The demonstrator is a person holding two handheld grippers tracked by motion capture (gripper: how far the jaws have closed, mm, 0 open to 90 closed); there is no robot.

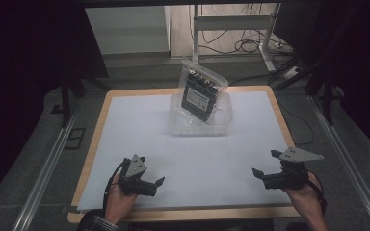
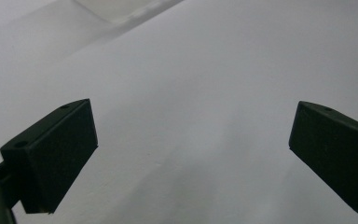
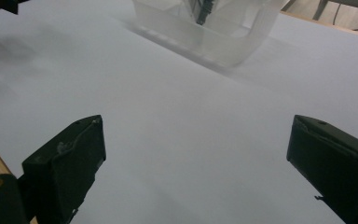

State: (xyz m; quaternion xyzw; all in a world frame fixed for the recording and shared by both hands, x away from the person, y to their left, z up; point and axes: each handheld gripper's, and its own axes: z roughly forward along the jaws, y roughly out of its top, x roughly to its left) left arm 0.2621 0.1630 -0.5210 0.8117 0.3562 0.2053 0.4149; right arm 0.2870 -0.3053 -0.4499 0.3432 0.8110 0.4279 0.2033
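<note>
While both hands rest near the front edge, the white table [image 1: 139, 130] carries a clear plastic tub [image 1: 224, 120] toward its far side; a transparent bag [image 1: 201, 91] holding a dark pack stands tilted inside it. Left gripper [image 1: 151, 185] and right gripper [image 1: 265, 166], well apart, hold nothing, jaws spread wide

The table [image 1: 96, 125] has a light wood rim and a white sheet [image 1: 139, 139] on top. The tub [image 1: 200, 126] is clear plastic. The bag [image 1: 203, 82] is also clear, and the item inside is black with a blue-and-white label. Both grippers, left [image 1: 150, 184] and right [image 1: 266, 168], are black with grey plates.
</note>
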